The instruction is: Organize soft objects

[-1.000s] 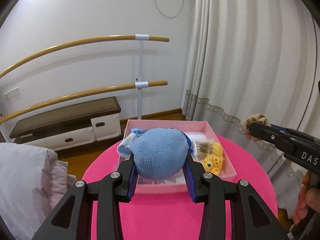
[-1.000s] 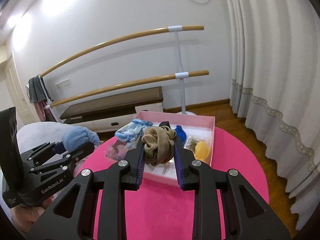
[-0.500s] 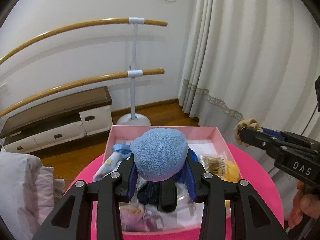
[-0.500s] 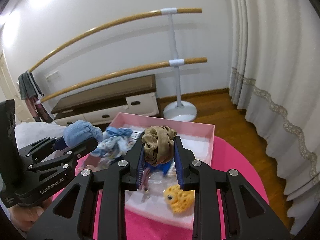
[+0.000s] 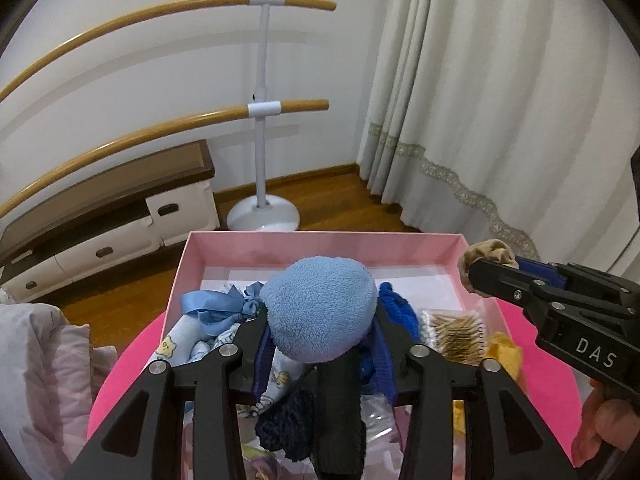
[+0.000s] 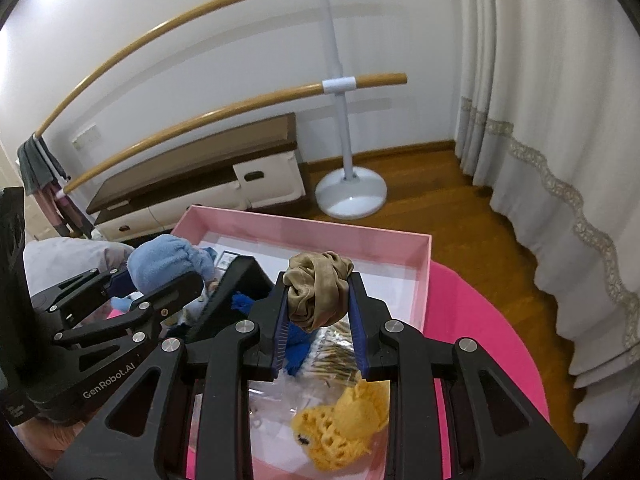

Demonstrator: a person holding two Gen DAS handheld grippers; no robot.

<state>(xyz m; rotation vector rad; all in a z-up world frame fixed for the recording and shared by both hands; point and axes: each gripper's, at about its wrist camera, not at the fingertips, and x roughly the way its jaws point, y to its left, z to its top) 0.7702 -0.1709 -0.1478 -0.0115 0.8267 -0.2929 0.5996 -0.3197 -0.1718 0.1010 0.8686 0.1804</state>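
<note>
Over the shallow pink cardboard box (image 5: 280,245) on my round magenta table (image 6: 480,320), crowded with a blue ribbon bow (image 5: 212,312), a yellow crocheted toy (image 6: 344,428) and a cotton-swab packet (image 5: 452,328), my left gripper (image 5: 320,344) carries the fuzzy light-blue fleece pouf (image 5: 320,312), its jaws just easing wider yet still pressing its sides. My right gripper (image 6: 319,320) stays clamped narrow on the crumpled tan velvet scrunchie (image 6: 320,288). Both have come forward from the table's near edge and now hang above the box.

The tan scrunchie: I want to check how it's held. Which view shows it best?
Right wrist view: the tan scrunchie sits centred, pinched in the right gripper. In the left wrist view it is a small bunch at the right edge.
</note>
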